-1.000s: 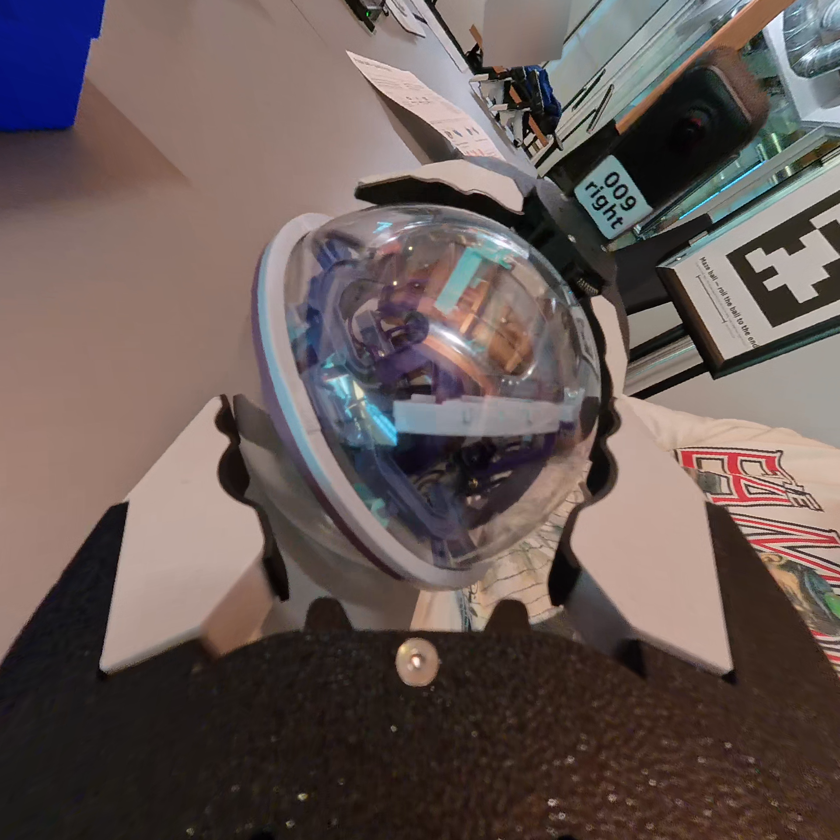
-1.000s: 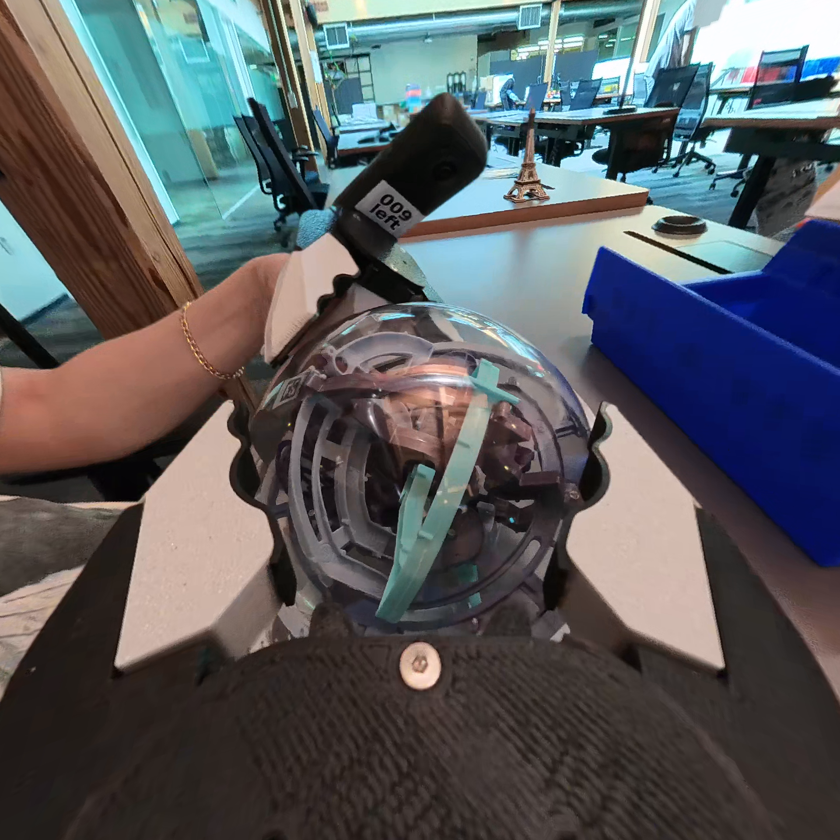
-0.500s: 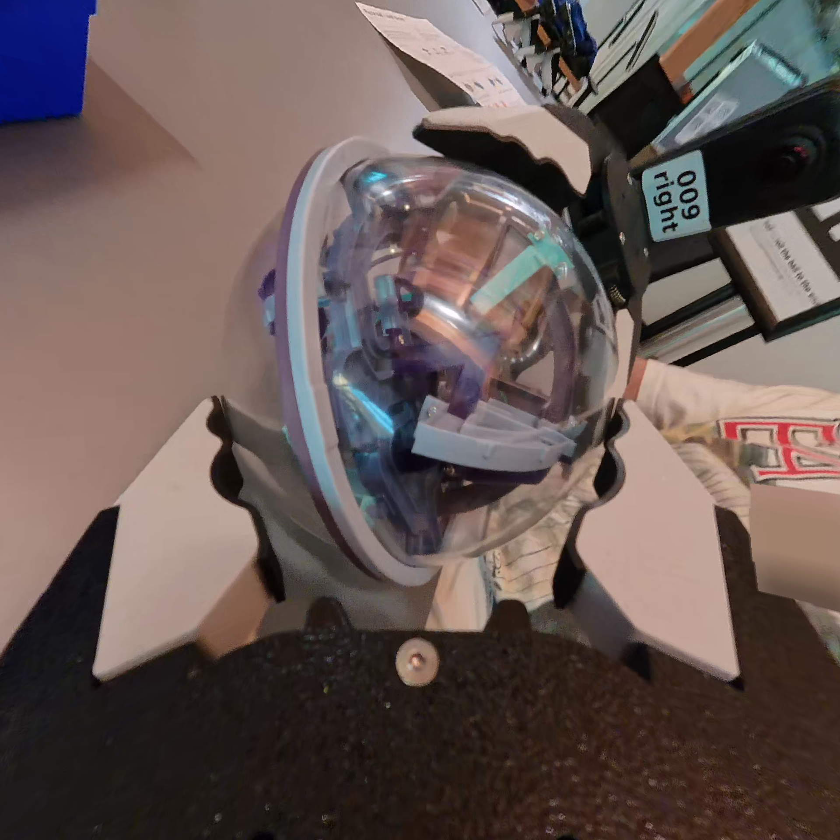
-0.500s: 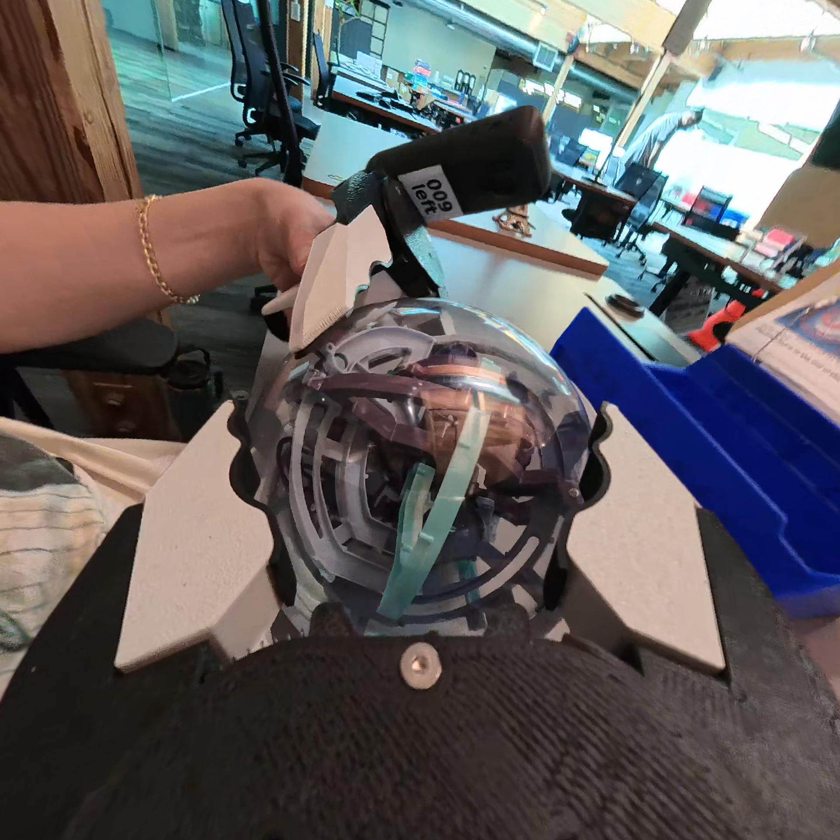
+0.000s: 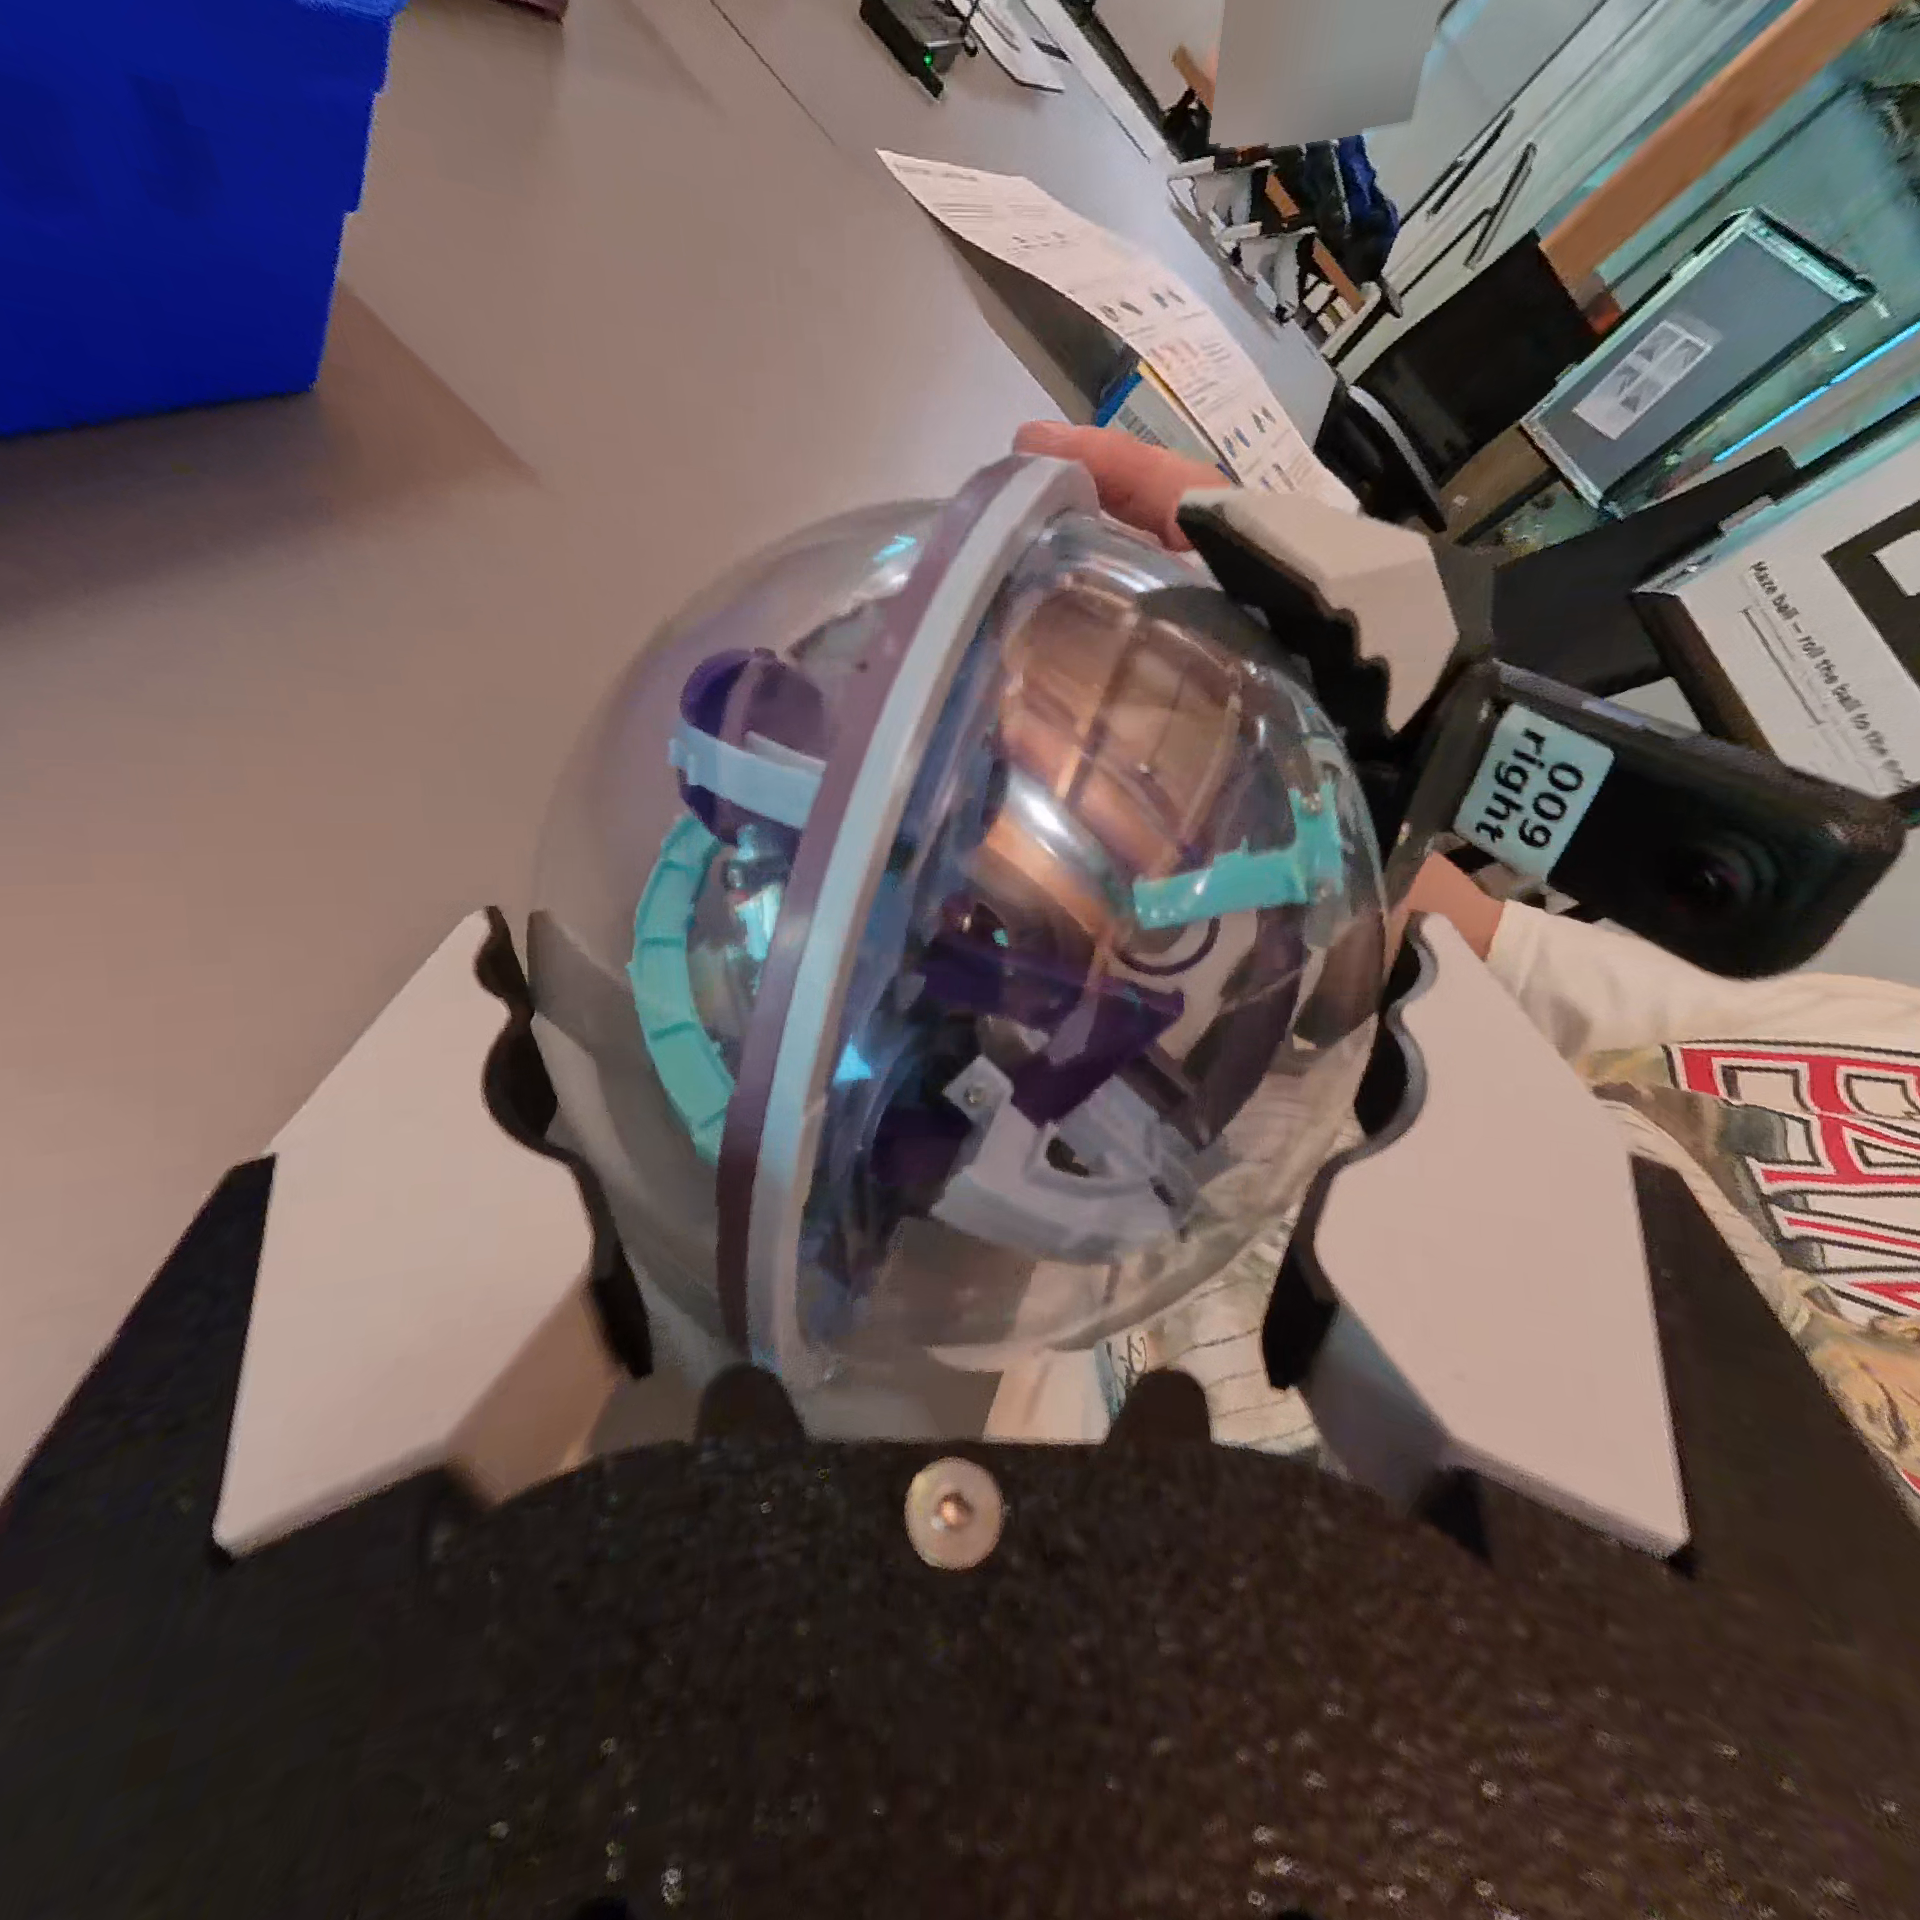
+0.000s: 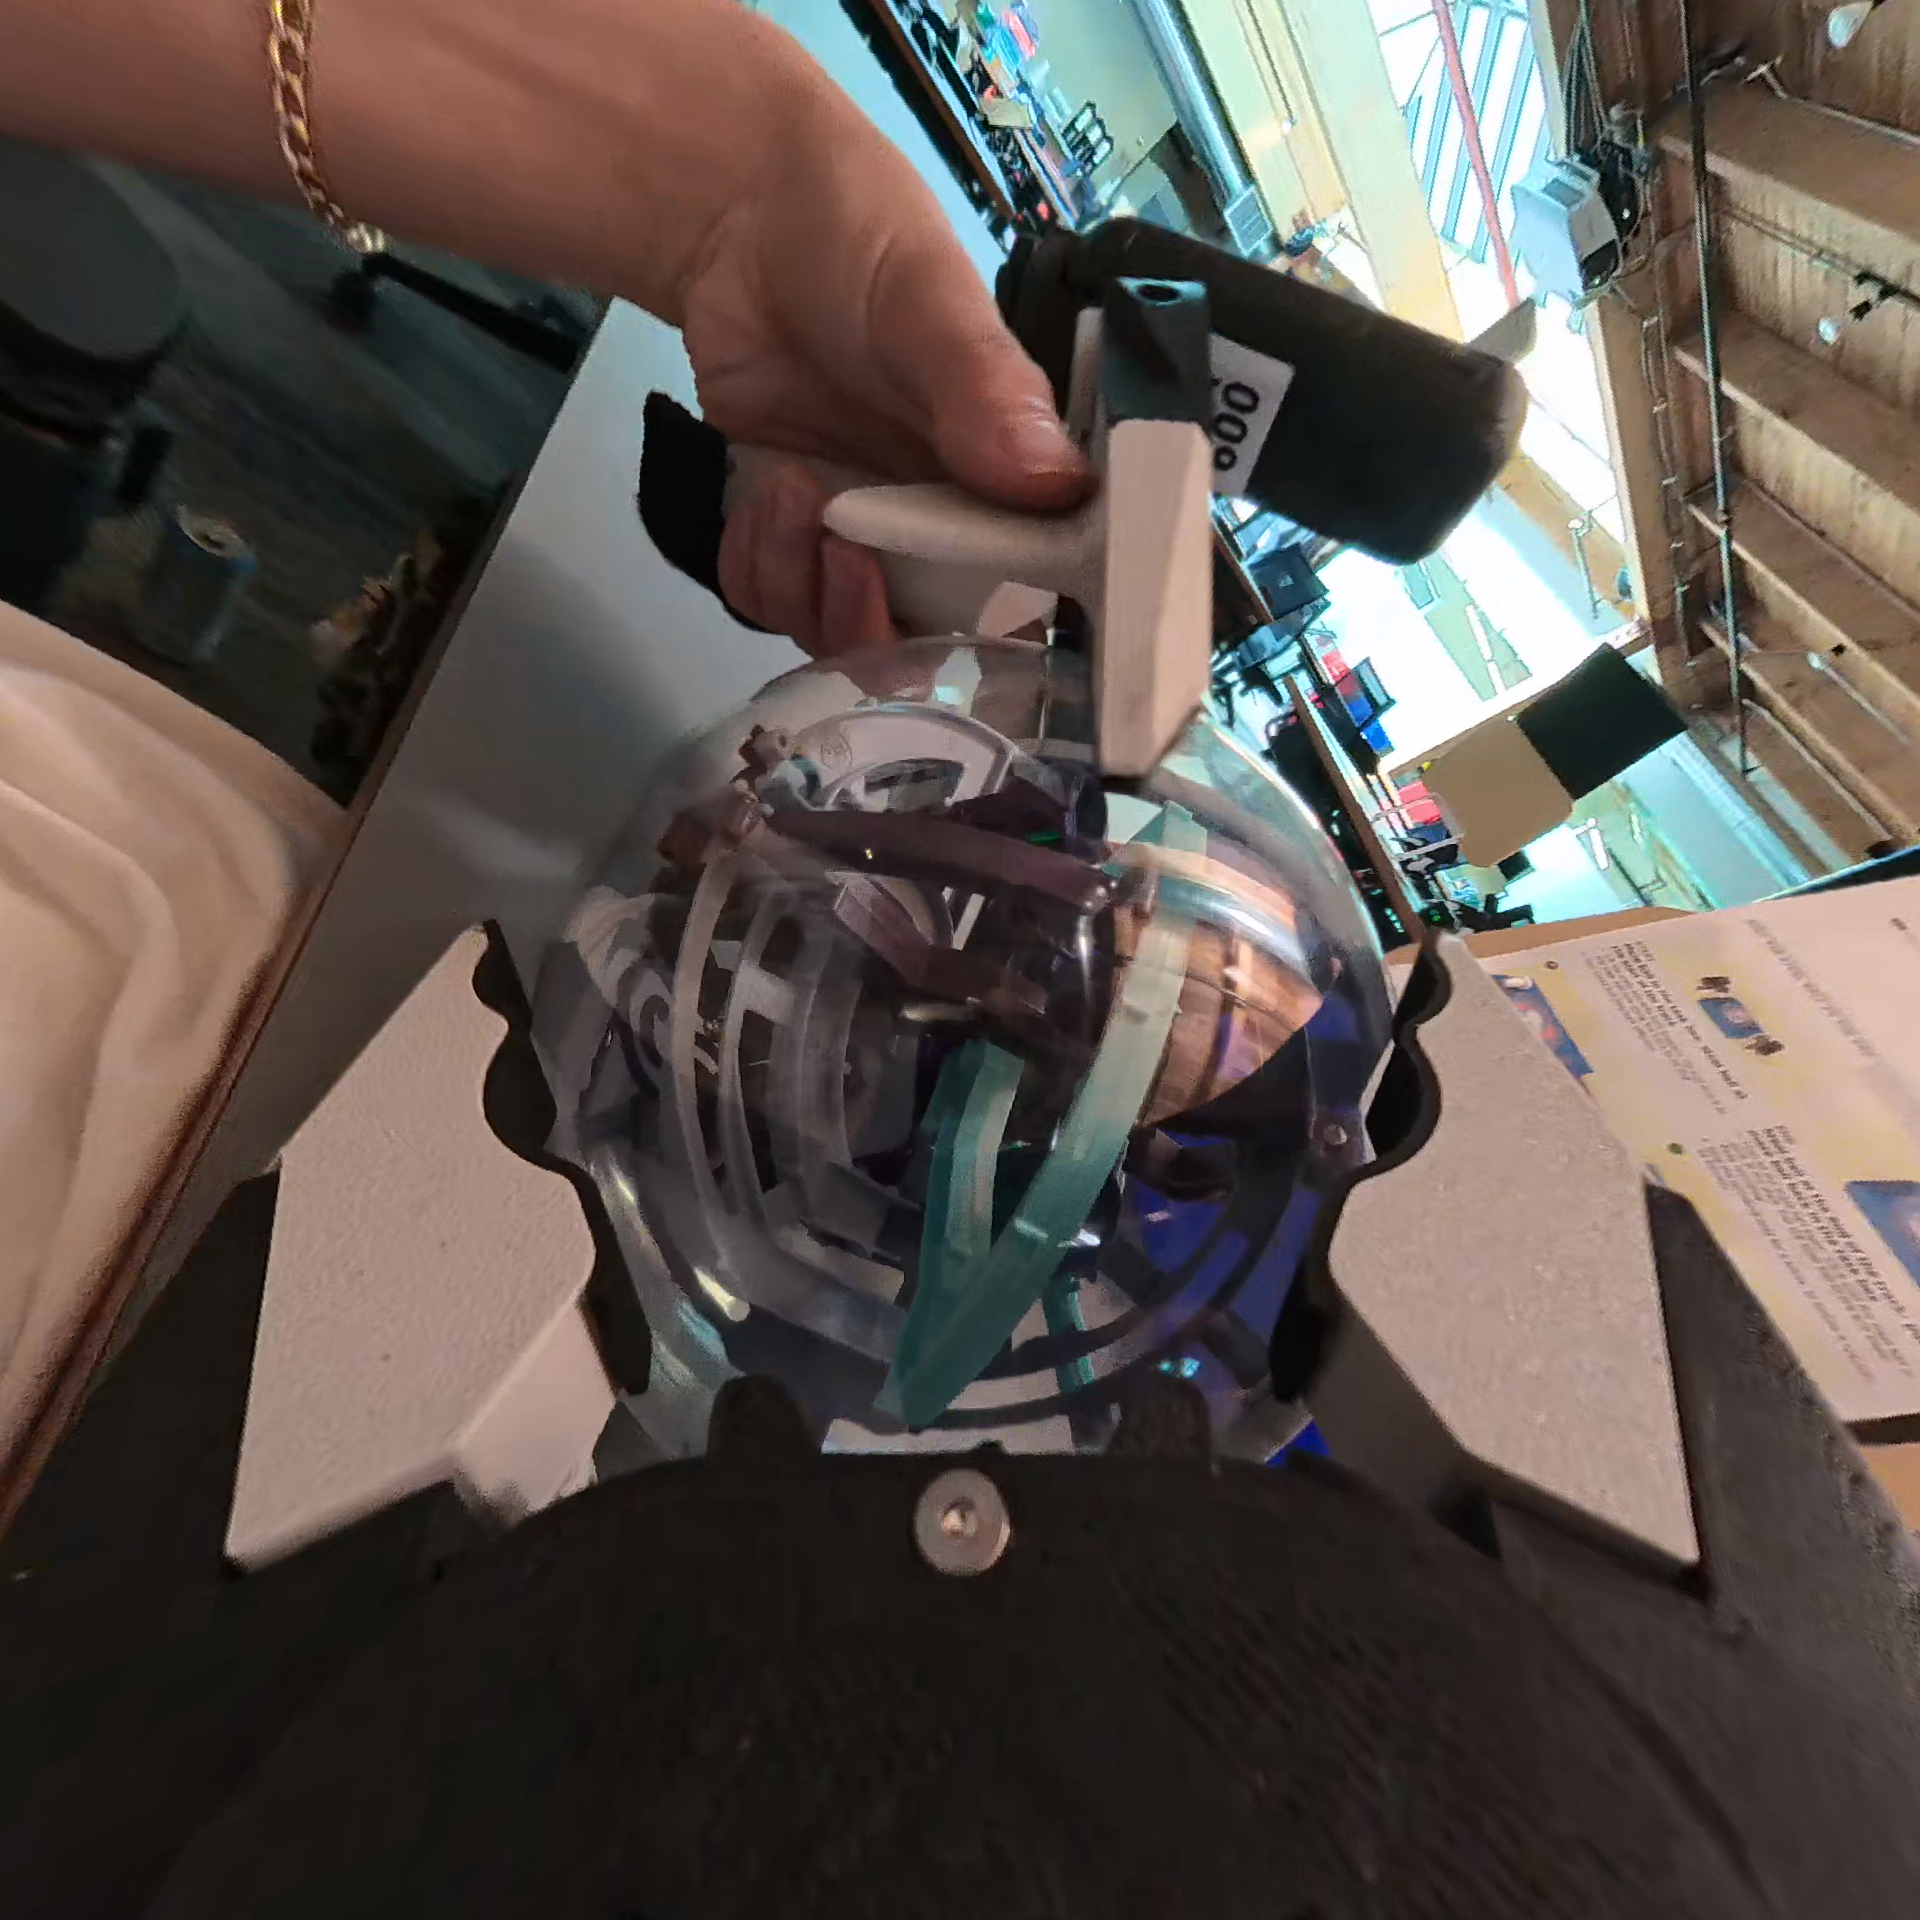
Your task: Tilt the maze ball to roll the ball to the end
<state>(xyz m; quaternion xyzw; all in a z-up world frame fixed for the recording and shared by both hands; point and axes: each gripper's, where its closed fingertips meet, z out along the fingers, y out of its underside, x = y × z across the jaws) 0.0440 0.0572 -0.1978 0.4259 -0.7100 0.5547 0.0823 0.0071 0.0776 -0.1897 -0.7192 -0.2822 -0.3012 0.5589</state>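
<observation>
The maze ball [image 5: 997,935] is a clear plastic sphere with purple, grey and teal tracks inside and a grey-purple ring around its middle. It is held in the air above the grey table [image 5: 312,675]. My left gripper [image 5: 951,997] is shut on it, one jaw on each side. My right gripper [image 6: 961,1060] is shut on the maze ball [image 6: 935,1060] from the opposite side. The right gripper also shows at the upper right of the left wrist view [image 5: 1351,613]. The left gripper shows above the ball in the right wrist view [image 6: 1143,582], held by a hand [image 6: 810,312]. I cannot make out the small ball inside.
A blue bin [image 5: 156,208] stands at the far left on the table. Printed paper sheets [image 5: 1122,312] lie farther back. A framed sign [image 5: 1818,644] stands at the right. A person's printed shirt [image 5: 1766,1195] is close on the right. An office with desks lies beyond.
Both grippers have turned with the maze ball. Its middle ring swung from the left edge toward the centre of the left wrist view. The right wrist view rolled sharply sideways.
</observation>
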